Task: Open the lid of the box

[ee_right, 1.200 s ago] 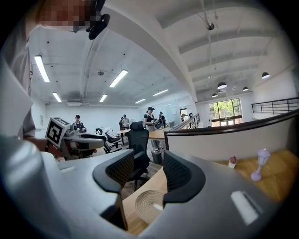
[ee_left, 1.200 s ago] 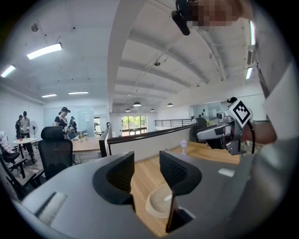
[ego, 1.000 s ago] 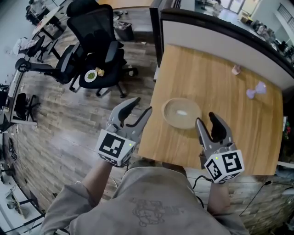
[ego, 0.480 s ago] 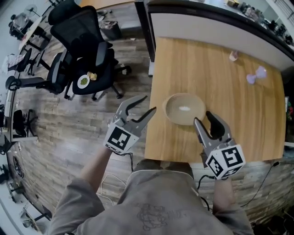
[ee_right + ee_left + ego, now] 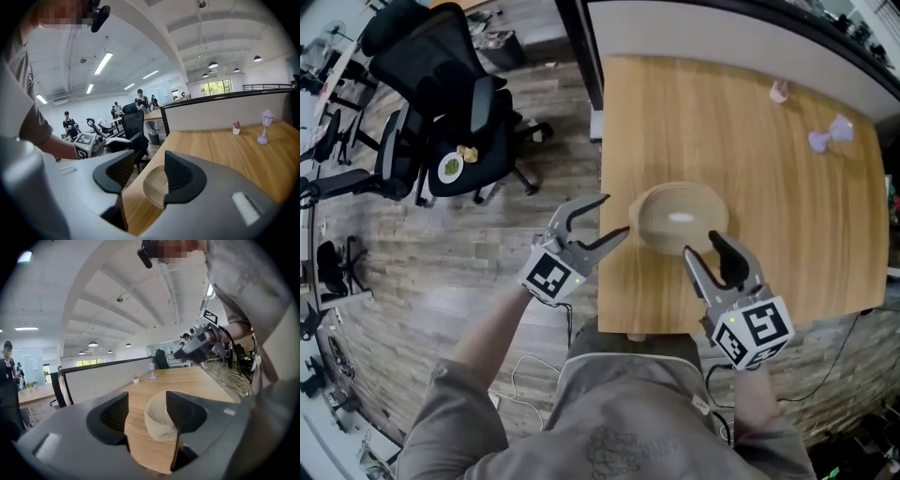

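A round, woven, beige box [image 5: 680,217] with its lid on sits near the front left of the wooden table [image 5: 769,141]. My left gripper [image 5: 614,216] hovers at the table's left edge, just left of the box, and its jaws are opening with nothing between them. In the left gripper view the box [image 5: 159,417] lies ahead, beyond the jaws of the left gripper [image 5: 146,401]. My right gripper [image 5: 701,246] is open at the box's front right side, close to its rim. The right gripper view shows the box [image 5: 154,185] ahead of the empty right gripper [image 5: 147,163].
A small pink pot [image 5: 780,90] and a purple lamp-shaped figure [image 5: 830,133] stand at the table's far right. A dark partition [image 5: 722,14] runs along the back. A black office chair [image 5: 441,103] holding a plate [image 5: 450,167] stands on the floor to the left.
My left gripper has moved right to the table's edge beside the box, with its jaws wider. The right gripper has crept a little closer to the box.
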{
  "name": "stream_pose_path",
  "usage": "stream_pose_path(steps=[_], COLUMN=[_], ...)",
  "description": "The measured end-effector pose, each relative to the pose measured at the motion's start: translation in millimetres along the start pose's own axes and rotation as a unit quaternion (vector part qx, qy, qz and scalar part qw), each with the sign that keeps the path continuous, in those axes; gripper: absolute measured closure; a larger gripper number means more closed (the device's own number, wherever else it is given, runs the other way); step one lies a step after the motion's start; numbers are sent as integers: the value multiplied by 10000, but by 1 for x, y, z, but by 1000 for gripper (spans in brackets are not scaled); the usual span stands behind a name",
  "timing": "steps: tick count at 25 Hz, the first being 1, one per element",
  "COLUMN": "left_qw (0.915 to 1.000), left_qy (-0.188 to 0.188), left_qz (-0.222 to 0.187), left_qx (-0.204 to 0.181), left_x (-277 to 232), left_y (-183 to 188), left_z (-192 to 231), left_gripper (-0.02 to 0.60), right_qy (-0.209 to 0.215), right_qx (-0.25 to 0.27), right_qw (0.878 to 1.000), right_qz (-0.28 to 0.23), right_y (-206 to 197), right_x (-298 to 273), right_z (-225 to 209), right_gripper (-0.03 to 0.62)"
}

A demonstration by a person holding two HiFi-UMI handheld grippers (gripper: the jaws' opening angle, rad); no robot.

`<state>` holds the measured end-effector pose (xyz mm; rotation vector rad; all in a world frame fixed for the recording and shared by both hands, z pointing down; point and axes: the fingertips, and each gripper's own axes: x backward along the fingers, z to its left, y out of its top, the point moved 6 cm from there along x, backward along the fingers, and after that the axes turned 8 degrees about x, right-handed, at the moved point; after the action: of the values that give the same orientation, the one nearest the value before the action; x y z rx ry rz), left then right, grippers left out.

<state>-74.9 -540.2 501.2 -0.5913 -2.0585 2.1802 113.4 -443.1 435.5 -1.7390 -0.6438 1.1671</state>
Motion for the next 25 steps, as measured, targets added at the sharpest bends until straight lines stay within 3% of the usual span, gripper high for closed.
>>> stream_pose_path(steps=[4,10,15,21,25], left_qw=[9989,9899,9846,9695,9587], left_qy=[-424,-1051,-1350,-1977,-2393], left_qz=[175,823,1053,1249,1387], left_qx=[-26,-474,-351,-729,-659], left_x=[-15,-39,-51,-74,-81], left_y=[-32,-90,-123,-132,-132], left_z=[4,7,14,12,15], left_gripper=[325,311,311,305,308], right_qy=[-26,-228,-266,-336,-288], right_qx=[4,8,-1,-34,-54], right_qw=[9999,9992,9983,9968,9959], right_qz=[138,331,511,727,854], right_y=[-14,-37,-57,-77,-87], right_x=[-18,-36,-50,-60,-64], right_z=[-3,-10,-13,-19,-21], right_gripper=[398,398,398,398,398])
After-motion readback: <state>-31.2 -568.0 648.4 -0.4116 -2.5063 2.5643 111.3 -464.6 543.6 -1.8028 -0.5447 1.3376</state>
